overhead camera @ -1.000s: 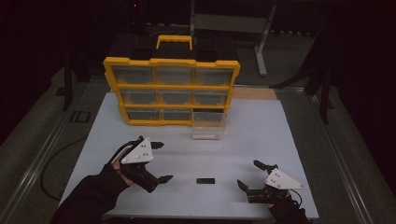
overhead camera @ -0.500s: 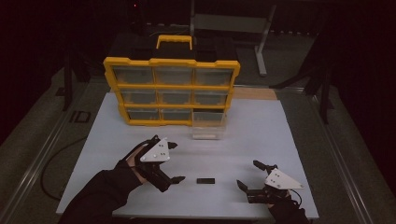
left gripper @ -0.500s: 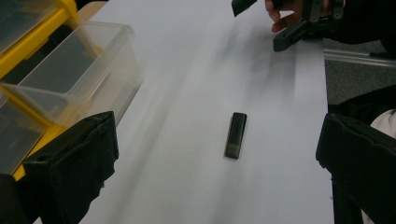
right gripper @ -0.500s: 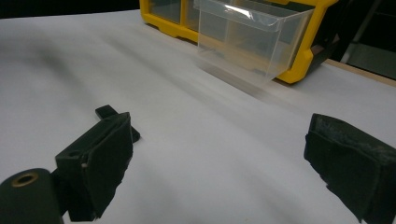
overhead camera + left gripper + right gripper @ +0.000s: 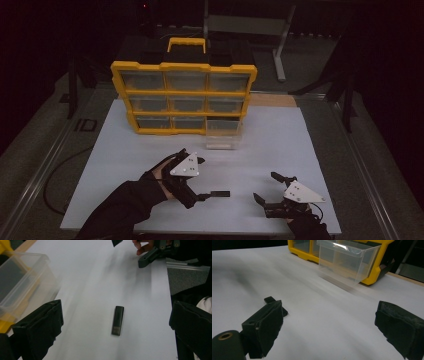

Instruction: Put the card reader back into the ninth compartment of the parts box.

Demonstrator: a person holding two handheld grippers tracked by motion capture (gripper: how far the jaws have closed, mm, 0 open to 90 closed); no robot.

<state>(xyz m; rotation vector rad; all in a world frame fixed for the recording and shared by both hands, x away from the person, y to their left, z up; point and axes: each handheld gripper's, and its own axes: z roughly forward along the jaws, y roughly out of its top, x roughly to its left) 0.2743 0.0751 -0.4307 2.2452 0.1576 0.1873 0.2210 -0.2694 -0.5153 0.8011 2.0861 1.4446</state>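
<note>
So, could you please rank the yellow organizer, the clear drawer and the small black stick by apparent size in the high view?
1. yellow organizer
2. clear drawer, pulled out in front of it
3. small black stick, by the left gripper

Stick [image 5: 219,193] between tools, before drawer [image 5: 223,133]

Your item is a small black USB stick [image 5: 117,320], flat on the white table, untouched, long axis running roughly twelve to six between the jaws.

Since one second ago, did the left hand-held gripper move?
Yes. The left hand-held gripper moved rightward, toward the small black rectangular stick lying still on the white table.
</note>
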